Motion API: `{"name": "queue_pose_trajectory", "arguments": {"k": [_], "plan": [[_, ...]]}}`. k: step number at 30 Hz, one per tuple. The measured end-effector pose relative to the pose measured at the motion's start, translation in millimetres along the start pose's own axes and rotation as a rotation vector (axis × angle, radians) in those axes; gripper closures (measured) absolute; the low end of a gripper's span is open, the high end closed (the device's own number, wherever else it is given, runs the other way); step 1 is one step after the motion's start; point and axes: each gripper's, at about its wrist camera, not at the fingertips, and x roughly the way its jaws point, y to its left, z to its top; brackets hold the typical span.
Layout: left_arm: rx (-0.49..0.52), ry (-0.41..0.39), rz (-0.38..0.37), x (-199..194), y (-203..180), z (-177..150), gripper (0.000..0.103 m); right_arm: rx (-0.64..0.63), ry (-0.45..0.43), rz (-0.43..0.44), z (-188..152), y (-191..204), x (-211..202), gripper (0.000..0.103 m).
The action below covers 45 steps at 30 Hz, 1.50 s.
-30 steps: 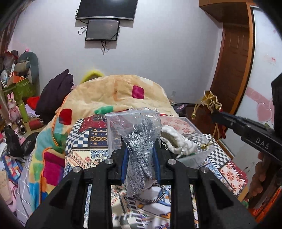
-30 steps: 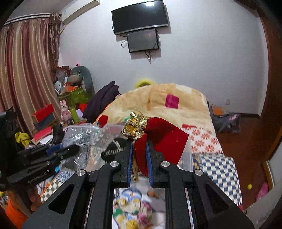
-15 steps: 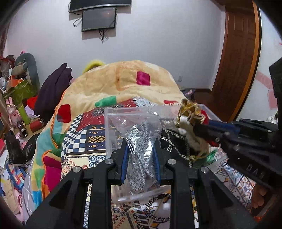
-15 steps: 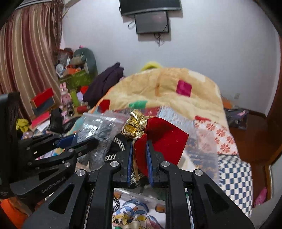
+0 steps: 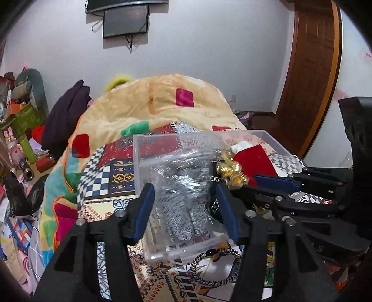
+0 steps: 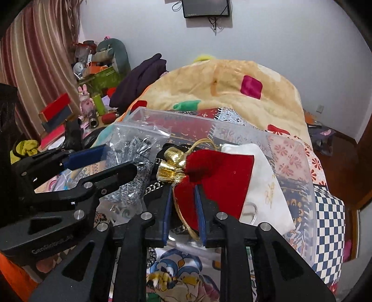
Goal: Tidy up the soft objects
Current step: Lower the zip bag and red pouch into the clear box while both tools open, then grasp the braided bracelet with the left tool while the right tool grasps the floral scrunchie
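Left tongs point(image 5: 184, 206) stand spread around the bagged grey gloves point(image 5: 183, 199) in the clear box point(image 5: 139, 160), while right tongs point(image 6: 183, 213) clamp the red pouch point(image 6: 216, 178).

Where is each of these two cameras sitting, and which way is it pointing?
Left wrist view: sits on the left gripper, looking along its open fingers at the bagged grey gloves in the clear box on the bed; the right gripper crosses at right.
Right wrist view: sits on the right gripper, looking along fingers shut on the red pouch; the left gripper crosses at left.
Both share the box, gloves, pouch, blanket and wall screen.
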Motion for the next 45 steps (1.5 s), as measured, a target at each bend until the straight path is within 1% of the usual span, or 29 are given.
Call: {"name": "queue_pose_trajectory", "arguments": {"k": [2,4,5,7,8,11,13,14,15,17,18,19,20,22,24,26,29,32,34,35,37,38,39,40,41,42,43,44,45], "plan": [[-0.002,-0.008,-0.005,-6.2,-0.4,0.5,0.046,-0.007,-0.013,-0.013,-1.5,-1.0,-8.1,0.078],[-0.011,-0.020,-0.013,-14.2,-0.1,1.4,0.046,-0.009,-0.041,-0.029,-2.4,-1.7,-17.9,0.065],[-0.017,-0.028,-0.018,-19.0,0.3,1.9,0.044,-0.010,-0.058,-0.035,-2.9,-1.9,-23.9,0.062],[-0.025,-0.050,-0.026,-30.2,0.1,2.8,0.039,-0.016,-0.088,-0.047,-3.4,-2.3,-34.7,0.051],[-0.026,-0.067,-0.024,-38.0,-0.8,2.9,0.035,-0.021,-0.107,-0.055,-3.5,-2.6,-42.1,0.049],[-0.023,-0.102,-0.021,-55.3,-3.2,1.2,0.026,-0.024,-0.155,-0.075,-6.1,-2.5,-61.9,0.038],[-0.019,-0.114,-0.023,-64.5,-5.1,-2.0,0.021,-0.013,-0.182,-0.082,-8.9,-4.3,-72.2,0.023],[-0.016,-0.118,-0.022,-69.1,-5.9,-4.7,0.017,-0.007,-0.194,-0.089,-12.4,-5.8,-77.7,0.020],[-0.015,-0.119,-0.020,-71.5,-6.3,-6.5,0.012,-0.003,-0.198,-0.095,-15.3,-6.5,-80.2,0.015],[-0.015,-0.117,-0.014,-76.5,-7.0,-13.2,0.006,0.005,-0.187,-0.105,-24.5,-10.0,-82.2,0.008],[-0.018,-0.111,-0.012,-77.8,-7.1,-17.9,0.004,0.009,-0.180,-0.106,-26.6,-10.1,-81.1,0.003],[-0.020,-0.104,-0.011,-77.9,-7.2,-21.1,0.003,0.016,-0.170,-0.108,-31.2,-11.2,-79.3,0.001],[-0.025,-0.092,-0.011,-76.6,-6.8,-25.5,0.002,0.022,-0.152,-0.108,-36.5,-12.8,-75.9,0.001],[-0.033,-0.041,-0.018,-68.4,-7.0,-36.3,0.002,0.032,-0.115,-0.102,-45.5,-14.3,-69.3,0.001],[-0.032,0.009,-0.019,-58.1,-7.5,-46.2,0.002,0.055,-0.076,-0.081,-55.3,-17.1,-61.6,0.001],[-0.021,0.066,-0.005,-45.1,-9.8,-59.1,0.002,0.089,-0.025,-0.050,-66.1,-20.0,-48.8,0.001],[-0.020,0.127,0.001,-29.6,-11.7,-72.9,0.002,0.099,0.045,-0.029,-79.1,-18.9,-31.3,0.001],[-0.021,0.178,-0.009,-13.5,-14.0,-82.0,0.002,0.071,0.100,-0.019,-87.4,-11.7,-16.3,0.001],[-0.019,0.197,-0.003,-6.1,-16.0,-83.7,0.003,0.063,0.123,-0.016,-88.5,-9.8,-10.3,0.003],[-0.018,0.204,-0.006,-3.4,-17.0,-83.8,0.005,0.063,0.131,-0.008,-88.9,-10.1,-8.1,0.004],[-0.005,0.220,-0.018,1.7,-21.4,-82.2,0.008,0.061,0.142,0.001,-89.2,-9.8,-6.7,0.014],[0.006,0.227,-0.019,4.2,-24.5,-81.6,0.010,0.054,0.135,-0.007,-89.3,-9.5,-7.4,0.015],[0.015,0.231,-0.017,6.5,-26.8,-80.1,0.011,0.049,0.133,-0.011,-91.4,-8.2,-8.1,0.021],[0.025,0.236,-0.013,9.0,-30.4,-79.5,0.012,0.043,0.128,-0.019,-91.8,-7.4,-8.6,0.028],[0.034,0.244,-0.013,11.8,-34.1,-79.2,0.016,0.039,0.121,-0.027,-92.1,-7.9,-9.8,0.033],[0.044,0.257,-0.015,15.9,-36.7,-79.4,0.020,0.038,0.117,-0.031,-94.9,-9.3,-11.4,0.044],[0.053,0.266,-0.010,19.1,-39.2,-79.8,0.020,0.040,0.111,-0.034,-96.1,-11.4,-12.9,0.053],[0.067,0.260,0.008,20.7,-41.7,-79.9,0.023,0.045,0.106,-0.038,-96.6,-13.9,-14.0,0.058],[0.073,0.262,0.013,21.5,-44.2,-79.4,0.025,0.051,0.103,-0.040,-99.3,-17.6,-15.9,0.066]]}}
